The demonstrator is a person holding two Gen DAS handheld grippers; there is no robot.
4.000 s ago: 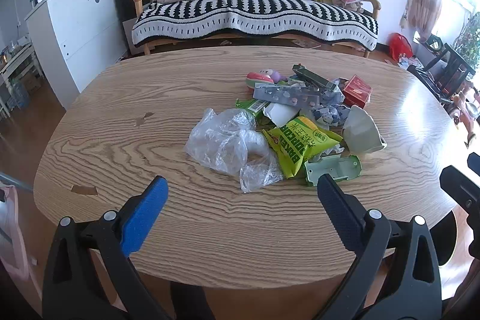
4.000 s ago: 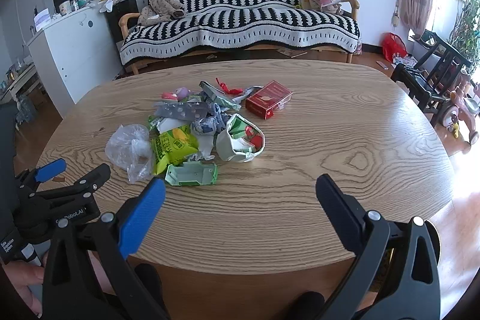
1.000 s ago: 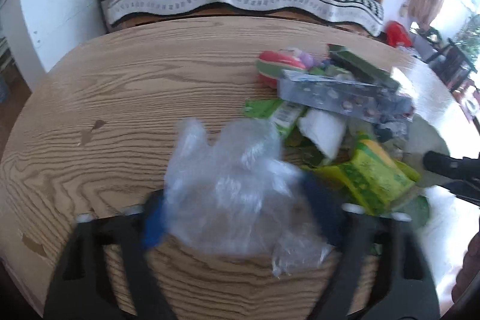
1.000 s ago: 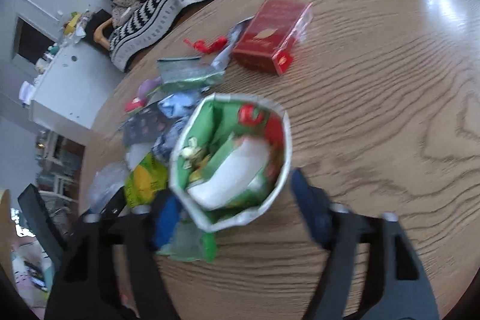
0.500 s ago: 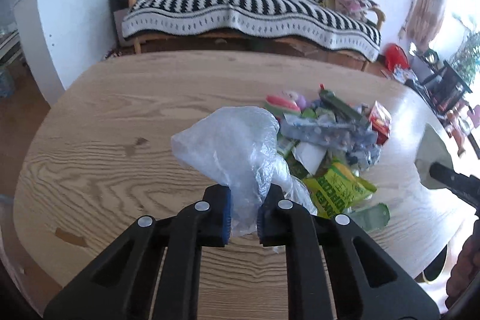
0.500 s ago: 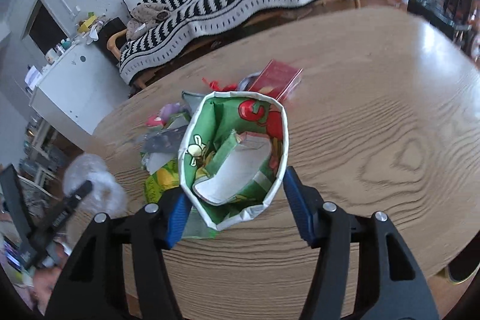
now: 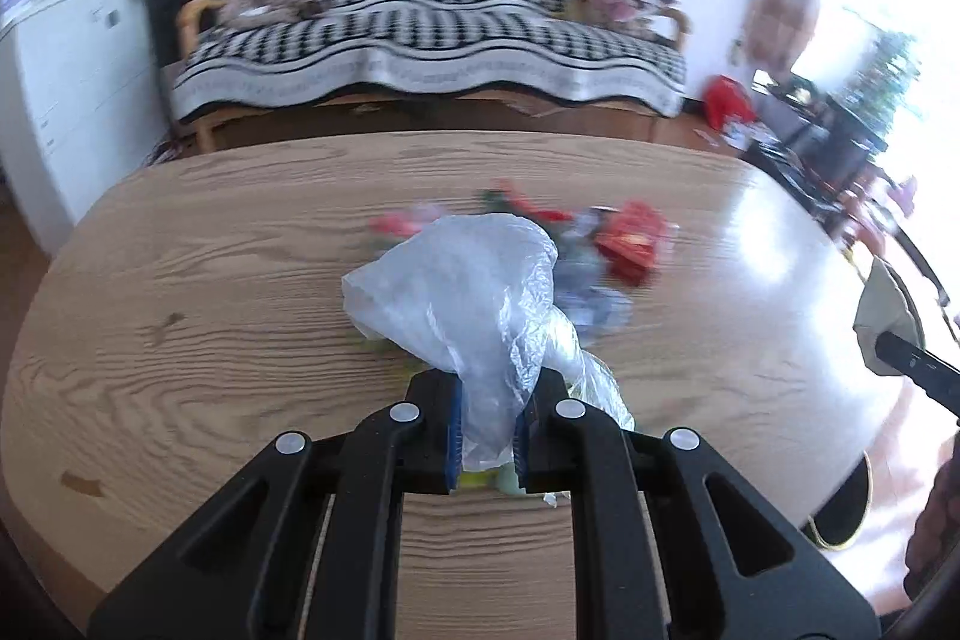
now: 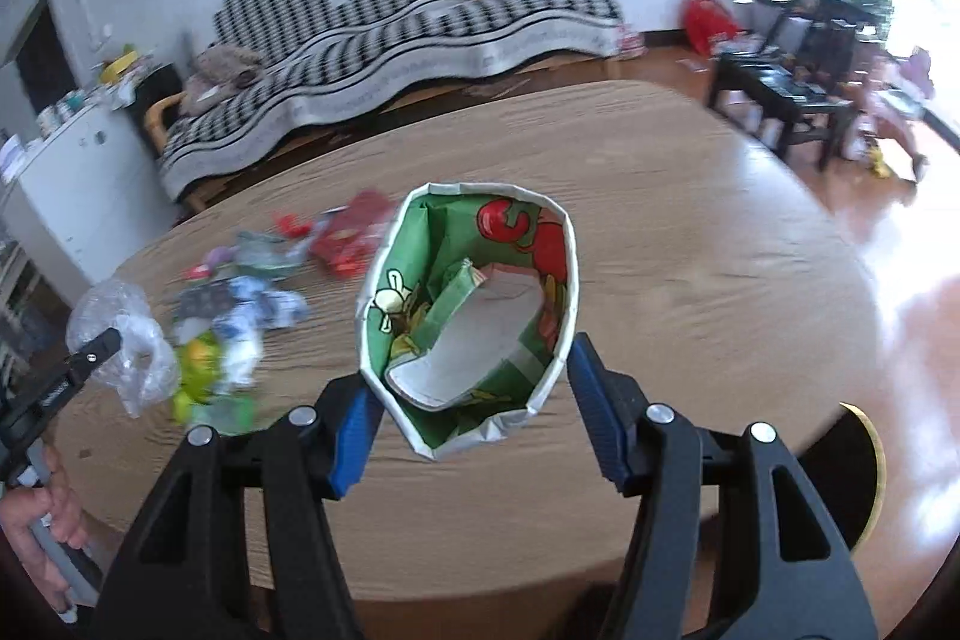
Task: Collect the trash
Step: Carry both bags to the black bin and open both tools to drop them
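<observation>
The left gripper (image 7: 487, 436) has its fingers clamped on the neck of a clear plastic bag (image 7: 468, 292), whose long axis runs forward from the fingers, the puffed body pointing away toward the litter pile (image 7: 600, 244) on the oval wooden worktop (image 7: 240, 280). The right gripper (image 8: 474, 424) holds an open paper carton (image 8: 474, 292) lined in green with red fruit print — its fingers press on the carton's two sides, mouth tilted up toward the camera, long axis leading away from the fingers. Only the right wrist view shows the carton's inside, with a folded white card within, and the person's left hand (image 8: 42, 520) gripping the handle left of the pile. The left wrist view shows only the carton's pale outer wall (image 7: 882, 316), right of the pile — the pile itself is blurred.
</observation>
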